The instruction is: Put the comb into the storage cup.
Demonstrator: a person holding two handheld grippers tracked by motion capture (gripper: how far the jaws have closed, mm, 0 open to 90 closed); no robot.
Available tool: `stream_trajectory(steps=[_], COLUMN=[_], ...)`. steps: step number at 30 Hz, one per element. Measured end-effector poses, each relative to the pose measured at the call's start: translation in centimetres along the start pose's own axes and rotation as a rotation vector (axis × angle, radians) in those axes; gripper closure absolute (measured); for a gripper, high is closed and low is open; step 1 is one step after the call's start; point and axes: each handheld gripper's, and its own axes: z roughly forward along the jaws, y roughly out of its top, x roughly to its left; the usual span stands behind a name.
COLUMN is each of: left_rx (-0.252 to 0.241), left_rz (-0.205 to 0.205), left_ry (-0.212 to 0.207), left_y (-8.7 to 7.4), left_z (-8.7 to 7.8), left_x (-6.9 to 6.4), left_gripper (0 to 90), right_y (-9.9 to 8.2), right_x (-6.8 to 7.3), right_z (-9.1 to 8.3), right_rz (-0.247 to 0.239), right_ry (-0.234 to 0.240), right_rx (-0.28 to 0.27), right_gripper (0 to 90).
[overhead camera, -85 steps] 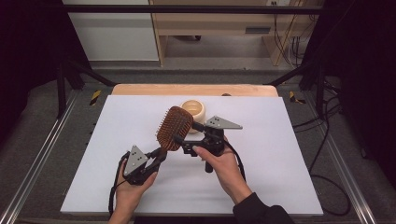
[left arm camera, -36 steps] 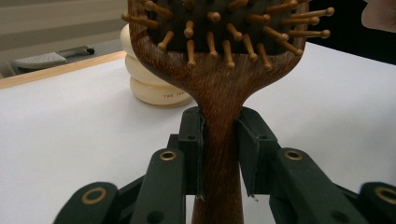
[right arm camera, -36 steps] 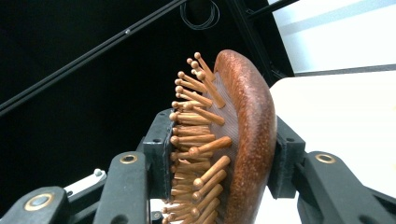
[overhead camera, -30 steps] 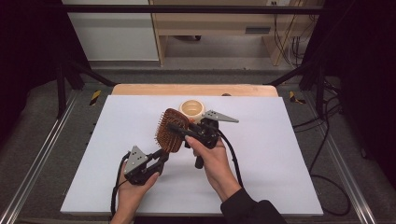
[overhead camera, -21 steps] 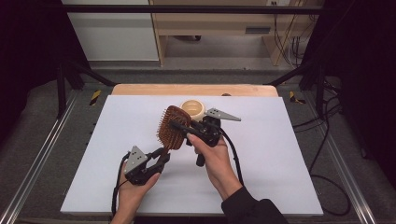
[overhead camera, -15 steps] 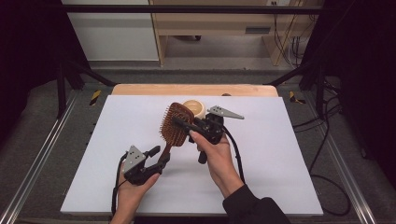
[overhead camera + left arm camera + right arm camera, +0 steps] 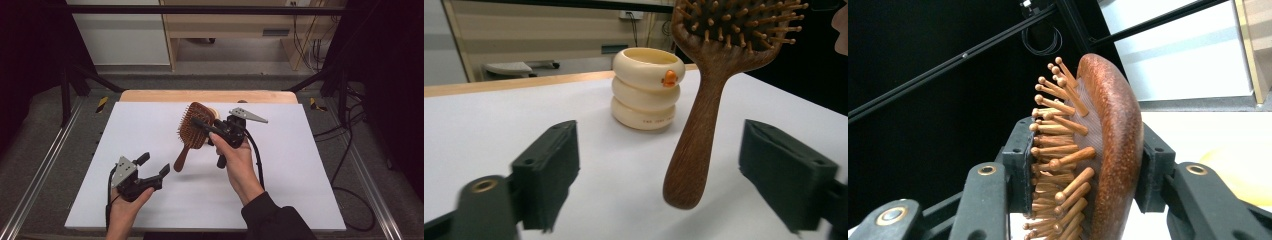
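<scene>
Hairbrush [image 7: 192, 127] head clamped in right tongs [image 7: 200, 123], clear of left tongs [image 7: 154, 166].

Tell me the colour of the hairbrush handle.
Dark reddish-brown wood; the hairbrush handle shows best in the left gripper view.

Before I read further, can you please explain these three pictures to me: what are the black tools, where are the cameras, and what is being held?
A person holds a hand-held gripper in each hand; each has two black jaws. One camera looks down from above the white table. Two more ride on the grippers and look along their jaws. The right hand-held gripper is shut on the head of a wooden hairbrush and holds it off the table. The left hand-held gripper has just been opening; its jaws stand apart, either side of the brush handle in its own view, not touching it. Behind the brush stands a cream ringed holder.
</scene>
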Motion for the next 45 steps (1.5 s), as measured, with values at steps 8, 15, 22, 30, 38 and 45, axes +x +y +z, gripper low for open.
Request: stream_trajectory(steps=[8, 15, 22, 30, 38, 45], left_rx=[-0.024, -0.052, -0.051, -0.054, -0.055, -0.058], left_rz=[-0.003, -0.005, -0.013, -0.013, -0.014, -0.012], left_ry=[0.031, 0.074, 0.098, 0.109, 0.12, 0.122], left_y=[-1.1, -1.4, -1.5, -1.6, -1.7, -1.7], left_z=[-1.7, -1.6, -1.6, -1.6, -1.7, -1.7], left_x=[0.5, 0.9, 1.4, 1.7, 1.9, 1.9], left_gripper=[4.9, 4.5, 3.9, 3.9, 3.9, 3.9], right_y=[0.4, 1.3, 1.8, 2.5, 3.1, 3.6], right_x=[-0.4, -0.2, -0.3, -0.3, -0.1, -0.1], right_z=[0.1, 0.7, 1.4, 2.2, 2.9, 3.1], right_rz=[-0.006, -0.029, -0.05, -0.047, -0.056, -0.06], right_ry=[-0.021, -0.039, -0.054, -0.057, -0.059, -0.063], right_rx=[-0.003, -0.012, -0.006, -0.012, -0.016, -0.02], right_gripper=[52.6, 52.6, 52.5, 52.5, 52.4, 52.4])
